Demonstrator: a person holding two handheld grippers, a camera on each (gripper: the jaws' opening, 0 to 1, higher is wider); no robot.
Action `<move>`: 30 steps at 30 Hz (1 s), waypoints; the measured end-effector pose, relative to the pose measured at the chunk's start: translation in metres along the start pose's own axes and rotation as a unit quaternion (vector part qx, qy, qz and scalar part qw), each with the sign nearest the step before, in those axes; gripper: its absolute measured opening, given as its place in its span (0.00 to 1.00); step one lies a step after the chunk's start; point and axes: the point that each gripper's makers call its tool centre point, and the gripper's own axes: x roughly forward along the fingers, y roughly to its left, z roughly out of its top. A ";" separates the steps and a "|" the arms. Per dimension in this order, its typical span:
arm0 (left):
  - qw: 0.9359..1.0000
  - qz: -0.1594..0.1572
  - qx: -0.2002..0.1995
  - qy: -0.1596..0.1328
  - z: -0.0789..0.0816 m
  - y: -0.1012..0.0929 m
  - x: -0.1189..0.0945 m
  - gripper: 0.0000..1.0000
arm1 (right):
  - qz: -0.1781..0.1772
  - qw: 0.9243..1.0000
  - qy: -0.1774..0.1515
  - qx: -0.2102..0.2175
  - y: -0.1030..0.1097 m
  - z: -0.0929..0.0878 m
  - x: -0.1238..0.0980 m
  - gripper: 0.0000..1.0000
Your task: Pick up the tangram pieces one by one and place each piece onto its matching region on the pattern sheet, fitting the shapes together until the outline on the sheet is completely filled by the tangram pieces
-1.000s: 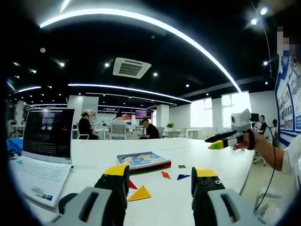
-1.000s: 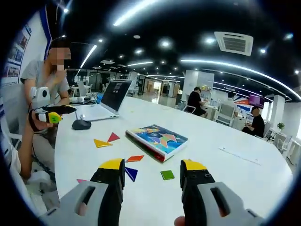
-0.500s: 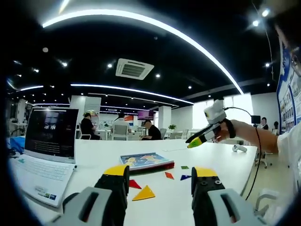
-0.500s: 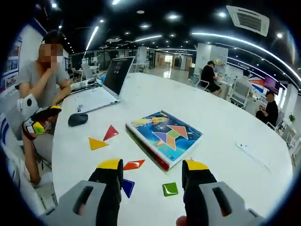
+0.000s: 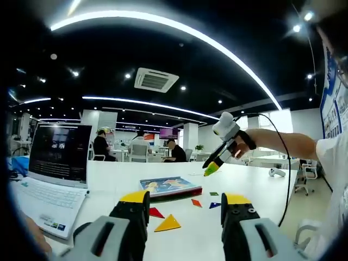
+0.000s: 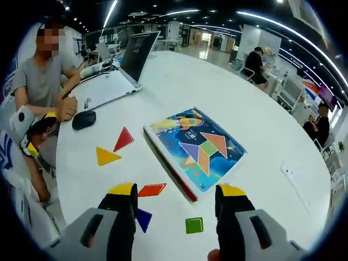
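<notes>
Right gripper (image 6: pixel 176 198) hangs above the white table (image 6: pixel 261 130), jaws spread wide, nothing between them. In the left gripper view it shows from the side, tilted down over the table, held by a hand with a cable trailing from it.

Directly below it in the right gripper view: green square piece (image 6: pixel 194 225) between the jaws, near edge of table. Blue piece (image 6: pixel 143 219) just left of the square, partly behind the left jaw. Orange parallelogram piece (image 6: pixel 151 190) just beyond the blue one. All three lie flat and apart from each other.

Farther left: yellow triangle (image 6: pixel 106 156) and red triangle (image 6: pixel 124 139), close together, not touching.

Pattern sheet (image 6: pixel 196 149), a colourful printed cover with a rocket-like figure, lies on a flat red-edged box in the middle of the table, beyond the orange piece. No loose piece rests on it.

Far left: open laptop (image 6: pixel 122 68) and a dark mouse (image 6: pixel 83 119). A seated person in a grey shirt at the left edge holds the left gripper (image 6: pixel 30 138) low near the table edge.

Left gripper view: own jaws apart, empty, hovering low over the table. Yellow triangle and red triangle sit between them in the view, with the pattern sheet just beyond. Laptop at left. Other people sit at desks far back in the room.
</notes>
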 end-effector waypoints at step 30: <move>0.998 0.045 -0.015 -0.052 0.023 0.038 -0.044 0.52 | 0.080 0.975 0.209 -0.013 0.131 0.042 0.131 0.56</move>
